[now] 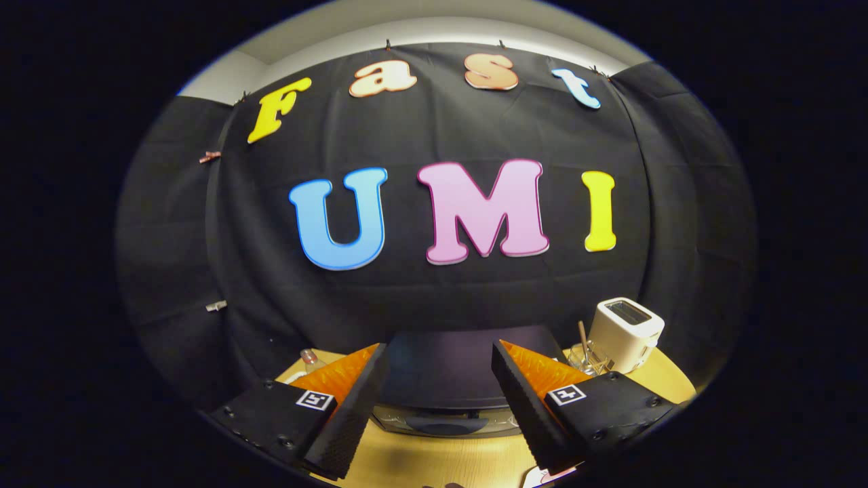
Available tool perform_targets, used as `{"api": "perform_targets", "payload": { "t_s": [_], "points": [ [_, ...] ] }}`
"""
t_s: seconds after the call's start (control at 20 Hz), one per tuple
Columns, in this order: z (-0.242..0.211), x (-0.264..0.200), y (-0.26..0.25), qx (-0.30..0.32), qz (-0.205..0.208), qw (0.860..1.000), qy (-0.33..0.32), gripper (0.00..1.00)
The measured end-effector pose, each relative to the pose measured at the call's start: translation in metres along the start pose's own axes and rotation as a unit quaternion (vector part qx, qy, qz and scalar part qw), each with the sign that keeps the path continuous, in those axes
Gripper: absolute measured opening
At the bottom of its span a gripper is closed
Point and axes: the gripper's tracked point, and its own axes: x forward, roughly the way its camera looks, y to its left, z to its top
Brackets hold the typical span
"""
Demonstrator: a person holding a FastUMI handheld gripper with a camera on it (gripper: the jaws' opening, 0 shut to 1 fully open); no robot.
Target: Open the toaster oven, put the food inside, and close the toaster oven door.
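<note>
Low in the frame, the gripper [441, 379] hangs with its fingers spread wide, holding nothing. Between and just beyond them sits the toaster oven [444, 369], dark on top, its front edge just above the wooden table [434, 461]. At lower right, past the right finger, a white toaster [625, 333] stands beside a clear glass [584, 358] with a stick in it.

The dark-topped toaster oven [444, 369] is seen standing on the wooden table, just ahead of and between the spread fingers, its front partly hidden.
</note>
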Motion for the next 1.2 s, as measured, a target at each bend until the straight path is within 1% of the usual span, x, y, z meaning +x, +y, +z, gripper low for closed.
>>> {"api": "perform_targets", "payload": {
  "t_s": [0.1, 0.4, 0.5, 0.6, 0.65, 0.8, 0.95, 1.1, 1.2],
  "points": [
    [-0.035, 0.013, -0.006, 0.001, -0.015, 0.999, 0.036, 0.98],
    [-0.108, 0.045, -0.012, 0.027, -0.048, 0.993, 0.105, 0.99],
    [-0.125, 0.049, -0.014, 0.029, -0.056, 0.990, 0.122, 0.99],
    [-0.122, 0.052, -0.016, 0.023, -0.064, 0.992, 0.108, 0.99],
    [-0.124, 0.049, -0.015, 0.013, -0.063, 0.992, 0.108, 0.98],
    [-0.128, 0.041, -0.012, -0.022, -0.055, 0.992, 0.116, 0.98],
    [-0.142, 0.022, -0.012, -0.012, -0.048, 0.987, 0.150, 0.98],
    [-0.166, -0.010, -0.011, 0.010, -0.042, 0.978, 0.202, 0.98],
    [-0.185, -0.026, -0.013, 0.011, -0.037, 0.974, 0.222, 0.97]
  ]
}}
